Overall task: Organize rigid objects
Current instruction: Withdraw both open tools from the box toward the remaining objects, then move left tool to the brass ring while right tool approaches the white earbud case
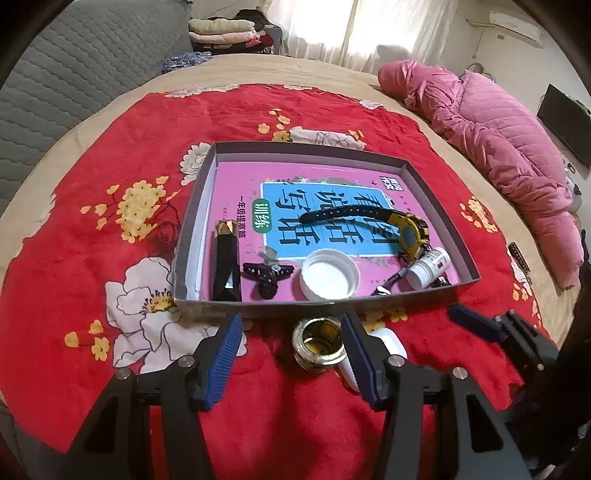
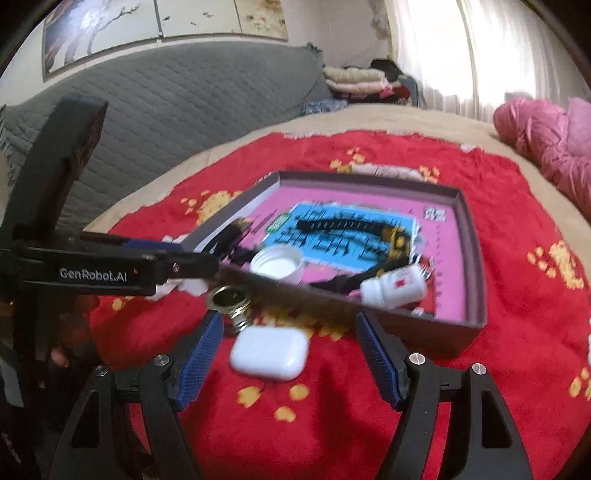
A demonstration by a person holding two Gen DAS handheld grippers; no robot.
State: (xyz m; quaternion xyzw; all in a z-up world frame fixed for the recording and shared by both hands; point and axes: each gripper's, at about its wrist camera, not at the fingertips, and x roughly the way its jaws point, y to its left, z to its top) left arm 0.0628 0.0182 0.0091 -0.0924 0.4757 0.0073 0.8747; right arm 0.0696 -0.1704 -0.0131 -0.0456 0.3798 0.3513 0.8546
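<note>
A shallow grey box [image 1: 439,188] [image 2: 476,258] lined with a pink book sits on the red flowered blanket. In it lie a black faceted bottle [image 1: 226,262], a black hair clip [image 1: 266,276], a white lid [image 1: 329,274] [image 2: 277,263], a yellow-black watch [image 1: 406,227] and a small white bottle [image 1: 430,266] [image 2: 393,286]. Before the box lie a brass threaded ring [image 1: 318,341] [image 2: 231,301] and a white earbud case [image 2: 269,352], partly hidden in the left wrist view [image 1: 388,341]. My left gripper [image 1: 291,349] is open around the ring. My right gripper [image 2: 290,354] is open around the case.
A pink puffer jacket [image 1: 498,147] lies on the bed to the right. A grey quilted headboard [image 2: 166,110] stands at the left, folded clothes [image 1: 229,33] at the back. The left gripper's body [image 2: 92,273] crosses the right wrist view at the left.
</note>
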